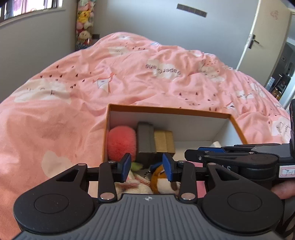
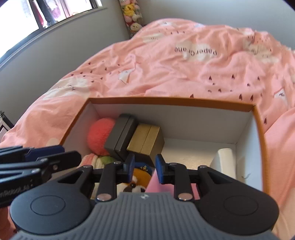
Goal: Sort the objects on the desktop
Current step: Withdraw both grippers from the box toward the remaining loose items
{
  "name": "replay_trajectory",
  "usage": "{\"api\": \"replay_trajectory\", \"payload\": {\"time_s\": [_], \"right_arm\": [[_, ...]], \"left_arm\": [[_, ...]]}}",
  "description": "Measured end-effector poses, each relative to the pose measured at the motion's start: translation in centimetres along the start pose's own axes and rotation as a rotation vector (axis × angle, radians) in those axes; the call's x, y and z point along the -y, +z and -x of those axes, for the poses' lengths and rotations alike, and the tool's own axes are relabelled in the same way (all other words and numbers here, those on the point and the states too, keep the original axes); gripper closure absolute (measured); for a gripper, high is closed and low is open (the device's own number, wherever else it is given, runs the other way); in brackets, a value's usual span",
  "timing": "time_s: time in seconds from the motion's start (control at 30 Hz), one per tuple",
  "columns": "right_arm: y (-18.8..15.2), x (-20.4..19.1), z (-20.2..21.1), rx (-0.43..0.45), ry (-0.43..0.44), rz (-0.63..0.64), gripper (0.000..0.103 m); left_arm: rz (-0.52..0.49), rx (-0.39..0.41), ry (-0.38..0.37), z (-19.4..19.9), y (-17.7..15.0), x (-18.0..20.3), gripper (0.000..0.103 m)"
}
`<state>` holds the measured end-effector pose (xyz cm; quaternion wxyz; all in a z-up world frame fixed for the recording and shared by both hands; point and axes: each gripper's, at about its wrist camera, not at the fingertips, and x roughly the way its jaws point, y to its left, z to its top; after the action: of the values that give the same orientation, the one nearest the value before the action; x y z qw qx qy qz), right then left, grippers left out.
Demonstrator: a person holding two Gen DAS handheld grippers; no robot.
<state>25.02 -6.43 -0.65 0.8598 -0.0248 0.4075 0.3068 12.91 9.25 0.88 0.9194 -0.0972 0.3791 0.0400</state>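
Observation:
An orange-rimmed box (image 1: 169, 110) with white walls sits on the pink bed; it also shows in the right wrist view (image 2: 171, 101). Inside lie a red fluffy ball (image 1: 121, 142), a grey case (image 1: 145, 138), a gold case (image 1: 164, 141), a plush dog (image 2: 140, 180), a pink flat item (image 2: 154, 185) and a white cylinder (image 2: 225, 162). My left gripper (image 1: 147, 167) is open and empty above the box's near left part. My right gripper (image 2: 144, 167) is open over the plush dog and pink item, gripping nothing.
The pink duvet (image 1: 129, 73) covers the bed all around the box. A grey wall with a window (image 2: 46, 16) is at the left, plush toys (image 1: 83, 24) hang in the corner, and a white door (image 1: 261, 37) stands at the right.

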Motion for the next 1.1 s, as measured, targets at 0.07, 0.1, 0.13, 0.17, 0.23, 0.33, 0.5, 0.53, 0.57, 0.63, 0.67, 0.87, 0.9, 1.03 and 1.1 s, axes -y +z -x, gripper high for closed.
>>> {"api": "replay_trajectory", "payload": {"time_s": [0.07,0.1,0.13,0.17,0.23,0.33,0.5,0.53,0.57,0.63,0.67,0.87,0.9,1.03,1.1], "right_arm": [[-0.7,-0.3,2.1,0.044,-0.018,0.023,0.072],[-1.1,-0.4,3.2,0.076,-0.024,0.037,0.069],[-1.6,-0.5,4.2,0.108,-0.035,0.051,0.064],[-2.1,-0.6,5.3,0.136,-0.049,0.062,0.063],[-3.0,-0.6,7.3,0.173,-0.062,0.077,0.062],[-4.5,-0.1,10.1,0.200,-0.065,0.071,0.062],[-7.5,1.5,13.7,0.192,-0.054,-0.011,0.062],[-8.3,1.8,14.2,0.186,-0.064,-0.029,0.062],[-9.0,2.0,14.5,0.177,-0.077,-0.041,0.062],[-10.7,2.2,14.9,0.152,-0.103,-0.060,0.062],[-11.6,2.2,15.0,0.134,-0.114,-0.067,0.062],[-16.0,1.9,14.3,0.037,-0.172,-0.069,0.062],[-16.6,1.9,14.1,0.022,-0.176,-0.072,0.062],[-18.6,1.9,13.6,-0.039,-0.205,-0.096,0.062],[-19.4,2.1,13.5,-0.078,-0.225,-0.125,0.062]], "left_arm": [[-0.029,0.023,-0.019,1.2,-0.4,0.9,0.061],[-0.041,0.036,-0.028,1.9,-0.6,1.5,0.061],[-0.052,0.051,-0.036,2.5,-0.9,1.9,0.061],[-0.061,0.064,-0.040,3.2,-1.2,2.4,0.061],[-0.087,0.084,-0.048,4.2,-1.8,3.3,0.061],[-0.139,0.097,-0.072,5.4,-2.9,4.4,0.061],[-0.194,0.070,-0.128,6.6,-5.3,5.9,0.061],[-0.194,0.052,-0.141,6.6,-5.9,6.0,0.061],[-0.193,0.030,-0.151,6.6,-6.5,6.0,0.061],[-0.192,-0.017,-0.162,6.4,-7.8,6.1,0.061],[-0.195,-0.042,-0.163,6.2,-8.4,6.2,0.061],[-0.217,-0.176,-0.138,4.8,-11.8,6.2,0.061],[-0.218,-0.195,-0.131,4.5,-12.3,6.2,0.061],[-0.219,-0.255,-0.108,3.6,-13.6,6.3,0.061],[-0.221,-0.265,-0.110,3.6,-13.9,6.4,0.060]]}}
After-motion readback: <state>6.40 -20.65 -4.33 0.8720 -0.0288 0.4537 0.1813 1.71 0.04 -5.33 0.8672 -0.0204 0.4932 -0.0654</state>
